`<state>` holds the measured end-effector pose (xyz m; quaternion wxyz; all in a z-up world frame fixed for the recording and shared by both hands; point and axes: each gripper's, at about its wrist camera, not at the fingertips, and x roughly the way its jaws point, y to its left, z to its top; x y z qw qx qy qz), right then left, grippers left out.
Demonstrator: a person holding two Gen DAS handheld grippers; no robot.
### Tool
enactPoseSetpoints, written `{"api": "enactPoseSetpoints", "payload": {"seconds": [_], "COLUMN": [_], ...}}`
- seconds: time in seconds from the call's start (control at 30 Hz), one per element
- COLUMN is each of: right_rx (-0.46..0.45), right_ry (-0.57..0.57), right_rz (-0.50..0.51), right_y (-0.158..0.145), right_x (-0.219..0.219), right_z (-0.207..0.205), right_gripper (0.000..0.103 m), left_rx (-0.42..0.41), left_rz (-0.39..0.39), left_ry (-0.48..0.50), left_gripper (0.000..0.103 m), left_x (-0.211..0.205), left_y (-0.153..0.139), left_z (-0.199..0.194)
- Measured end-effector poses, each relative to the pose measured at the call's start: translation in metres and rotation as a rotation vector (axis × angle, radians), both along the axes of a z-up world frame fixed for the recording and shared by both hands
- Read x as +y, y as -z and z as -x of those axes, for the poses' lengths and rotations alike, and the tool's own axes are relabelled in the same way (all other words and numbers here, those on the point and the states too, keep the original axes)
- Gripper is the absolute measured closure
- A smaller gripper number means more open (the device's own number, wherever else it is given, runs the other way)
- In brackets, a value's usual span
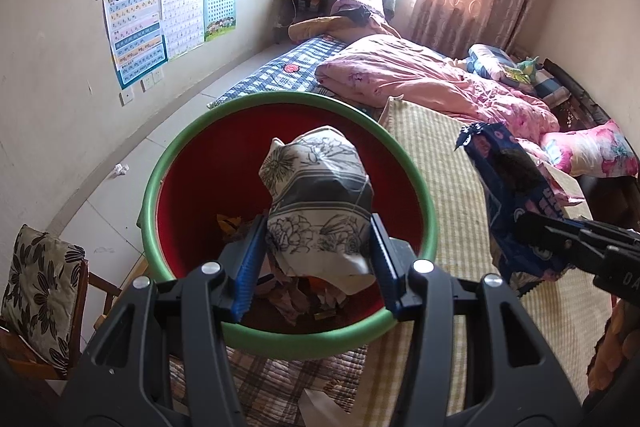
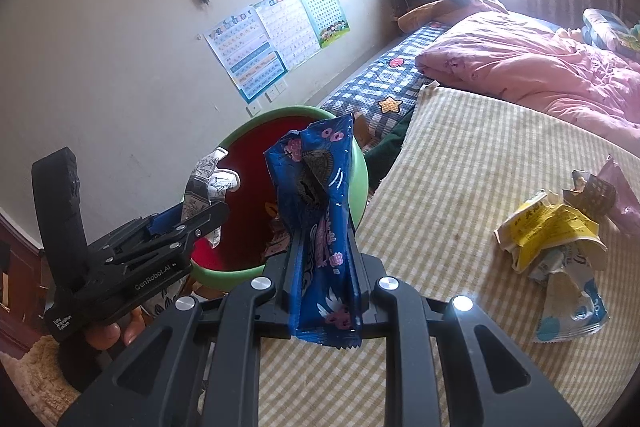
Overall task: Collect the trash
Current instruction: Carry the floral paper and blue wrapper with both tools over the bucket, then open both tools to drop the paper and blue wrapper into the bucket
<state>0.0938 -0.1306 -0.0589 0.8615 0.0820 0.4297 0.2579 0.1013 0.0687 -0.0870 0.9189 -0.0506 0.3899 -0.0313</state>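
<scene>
Left gripper [image 1: 318, 247] clamped on crumpled paper [image 1: 320, 195] over bin [image 1: 168, 163] by bed edge; right gripper [image 2: 324, 255] pinching blue wrapper [image 2: 320, 211] nr rim. Best released w/ each centred over bin.

We see the round green-rimmed red plastic bin [image 1: 160, 163] at the bed's edge, beside the striped woven mat [image 2: 460, 155]. The crumpled flower-printed white paper wrapper [image 1: 320, 195] sits above the bin; the blue foil biscuit wrapper [image 2: 320, 227] lies right of it. Crumpled yellow and white wrappers [image 2: 552, 239] lie on the mat, further right.
</scene>
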Motion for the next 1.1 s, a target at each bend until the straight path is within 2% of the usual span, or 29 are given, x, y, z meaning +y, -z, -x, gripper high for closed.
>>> {"api": "enactPoseSetpoints", "payload": {"seconds": [0.37,0.8,0.9,0.97,1.0,1.1], "right_rx": [-0.008,-0.066,-0.065,-0.055,-0.052,-0.051], "right_ry": [0.016,-0.019,-0.031,-0.041,-0.045,-0.051], "right_rz": [0.005,-0.004,-0.017,-0.029,-0.032,-0.035], "right_y": [0.002,-0.017,-0.018,-0.015,-0.015,-0.013], "right_x": [0.009,0.037,0.044,0.048,0.049,0.049], "right_z": [-0.009,-0.045,-0.05,-0.051,-0.051,-0.049], "right_gripper": [0.084,0.083,0.073,0.059,0.05,0.044], "left_rx": [-0.007,0.002,0.003,0.006,0.003,0.005], "left_rz": [-0.003,-0.02,-0.025,-0.036,-0.042,-0.05], "left_ry": [0.012,0.003,-0.01,-0.016,-0.02,-0.026], "left_gripper": [0.055,0.055,0.054,0.042,0.04,0.036], "left_x": [0.012,0.021,0.025,0.025,0.026,0.026], "left_y": [0.003,0.008,0.009,0.01,0.011,0.012], "left_z": [-0.011,-0.022,-0.021,-0.02,-0.021,-0.02]}}
